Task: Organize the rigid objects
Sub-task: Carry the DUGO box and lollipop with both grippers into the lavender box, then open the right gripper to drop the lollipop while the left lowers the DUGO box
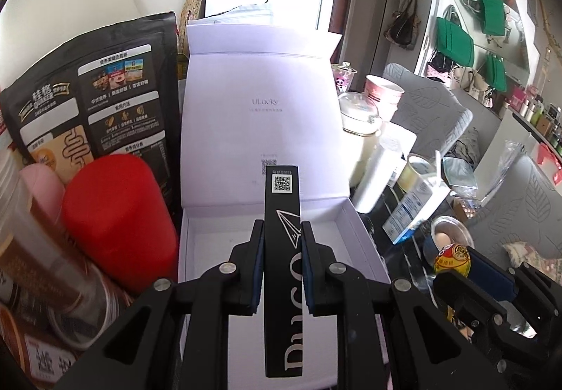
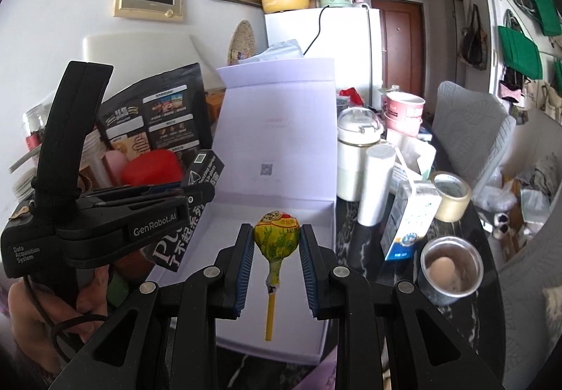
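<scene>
The left gripper [image 1: 282,232] is clamped tight on a long black carton [image 1: 282,249], held above the near part of the open white box [image 1: 358,225]. The right gripper [image 2: 277,239] is closed on the wrapped head of a yellow lollipop [image 2: 276,235], its stick hanging toward the camera, also over the box's tray. The box's lid [image 1: 263,116] stands upright at the far side.

Left of the box, a red cylinder [image 1: 119,218] sits just beside its wall, with a black food pouch [image 1: 95,102] behind it and a clear jar [image 1: 45,249] nearer. To the right crowd a white roll [image 2: 376,186], a milk carton [image 2: 411,214], a tape roll [image 2: 451,196] and a metal cup [image 2: 451,267] holding an egg, on the dark desk [image 2: 354,249].

Beyond stand a white fridge [image 2: 344,45], a grey chair [image 2: 467,130] and green bags [image 2: 520,45] on the wall.

Only the box's tray is open.
</scene>
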`<action>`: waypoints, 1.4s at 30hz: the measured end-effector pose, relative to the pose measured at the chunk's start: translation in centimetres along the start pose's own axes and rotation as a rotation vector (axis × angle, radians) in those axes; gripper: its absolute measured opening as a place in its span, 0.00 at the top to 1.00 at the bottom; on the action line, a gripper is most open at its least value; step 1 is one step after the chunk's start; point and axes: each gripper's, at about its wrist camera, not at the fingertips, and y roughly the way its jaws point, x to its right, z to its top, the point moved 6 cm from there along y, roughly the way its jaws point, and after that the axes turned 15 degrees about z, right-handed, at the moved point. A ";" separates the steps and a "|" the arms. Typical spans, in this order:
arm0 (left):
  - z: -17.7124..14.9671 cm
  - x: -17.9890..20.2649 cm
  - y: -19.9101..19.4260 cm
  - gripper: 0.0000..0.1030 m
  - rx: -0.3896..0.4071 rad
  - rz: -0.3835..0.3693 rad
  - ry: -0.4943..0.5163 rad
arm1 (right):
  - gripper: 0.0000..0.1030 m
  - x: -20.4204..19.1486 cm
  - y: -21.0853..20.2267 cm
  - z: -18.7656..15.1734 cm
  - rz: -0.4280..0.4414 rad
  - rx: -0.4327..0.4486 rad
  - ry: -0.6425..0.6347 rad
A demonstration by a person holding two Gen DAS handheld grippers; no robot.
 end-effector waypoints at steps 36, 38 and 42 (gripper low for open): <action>-4.2 2.3 12.5 0.82 -0.296 0.074 0.188 | 0.74 6.1 11.5 -2.0 -0.003 -0.245 0.127; -4.5 2.4 12.9 0.82 -0.312 0.079 0.187 | 0.74 6.0 11.8 -2.2 -0.002 -0.261 0.125; -4.6 2.1 12.9 0.82 -0.312 0.106 0.185 | 0.74 6.1 12.2 -2.4 0.007 -0.267 0.132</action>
